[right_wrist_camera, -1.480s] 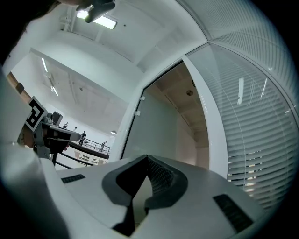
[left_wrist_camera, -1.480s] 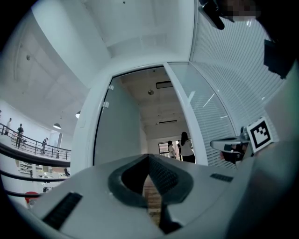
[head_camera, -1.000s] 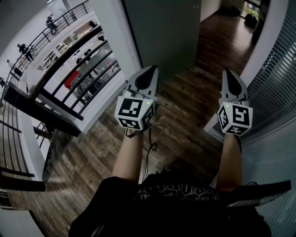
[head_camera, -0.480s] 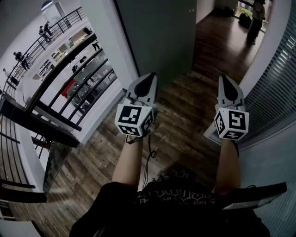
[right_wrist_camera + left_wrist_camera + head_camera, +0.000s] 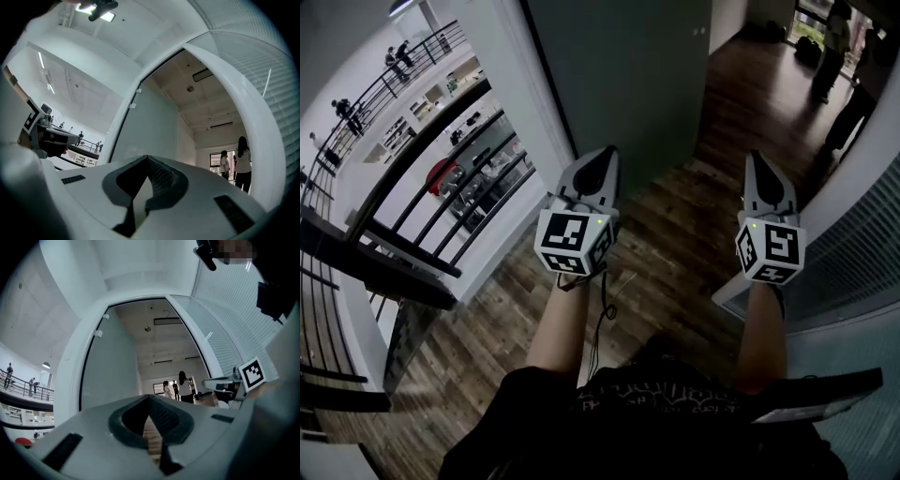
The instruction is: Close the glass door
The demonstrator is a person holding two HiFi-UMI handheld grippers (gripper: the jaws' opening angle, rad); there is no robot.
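Note:
The glass door (image 5: 628, 84) is a tall grey frosted panel that stands swung open at the left of a doorway, just ahead of me. It also shows in the left gripper view as the glass door (image 5: 110, 376) and in the right gripper view as the glass door (image 5: 150, 126). My left gripper (image 5: 605, 155) points at the door's lower edge, shut and empty, apart from the glass. My right gripper (image 5: 757, 159) points into the open doorway, shut with nothing in it. The tips meet in both gripper views, left gripper (image 5: 149, 399) and right gripper (image 5: 147, 161).
A white door frame (image 5: 520, 66) and a black railing (image 5: 422, 187) over a lower floor lie to the left. A slatted glass wall (image 5: 862, 253) runs along the right. Wooden floor (image 5: 675, 244) leads through the doorway, where people (image 5: 844, 56) stand in the room beyond.
Both grippers have moved forward together toward the doorway. The door panel looks larger and nearer, and people have come into view at the top right.

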